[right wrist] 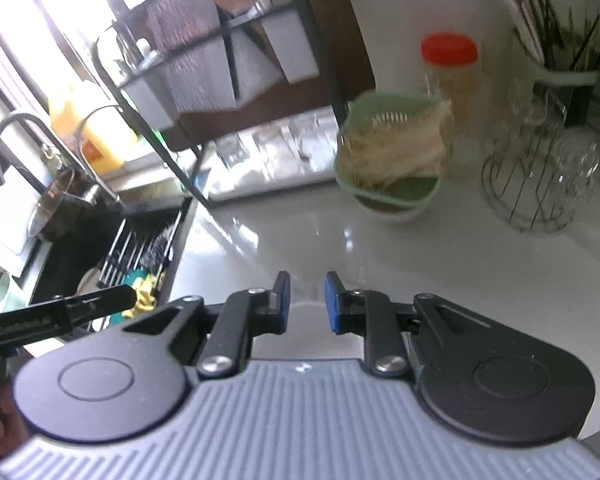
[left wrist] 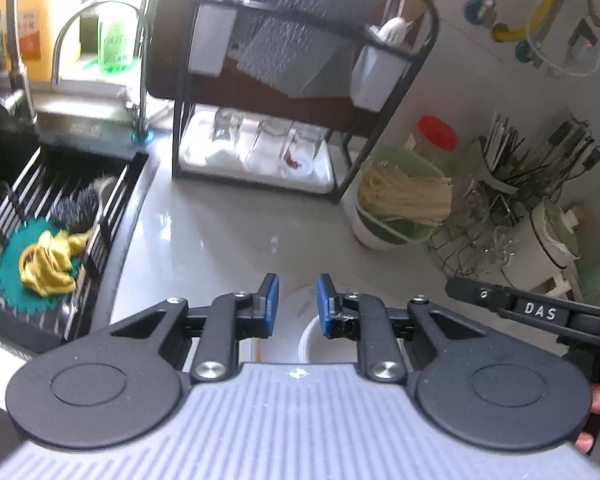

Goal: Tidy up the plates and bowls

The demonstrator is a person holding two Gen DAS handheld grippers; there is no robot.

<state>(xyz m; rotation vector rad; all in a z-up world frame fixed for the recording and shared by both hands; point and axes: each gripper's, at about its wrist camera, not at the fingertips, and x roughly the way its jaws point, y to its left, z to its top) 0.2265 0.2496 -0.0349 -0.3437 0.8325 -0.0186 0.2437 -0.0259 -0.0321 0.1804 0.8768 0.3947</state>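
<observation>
Grey countertop (left wrist: pixel 220 240): white bowl (left wrist: pixel 324 344) upright, mouth up; left gripper (left wrist: pixel 297 300), right gripper (right wrist: pixel 308 300) narrowly parted, empty.

My two wrist views sit low over the tabletop (left wrist: pixel 220 232), facing the dish rack (left wrist: pixel 300 80); both share the sink (right wrist: pixel 112 248) and green basket (right wrist: pixel 392 152).

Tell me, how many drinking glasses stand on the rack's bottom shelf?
3 that I can make out: left glass, middle glass, right glass, side by side on the white tray. Blur may hide others.
</observation>
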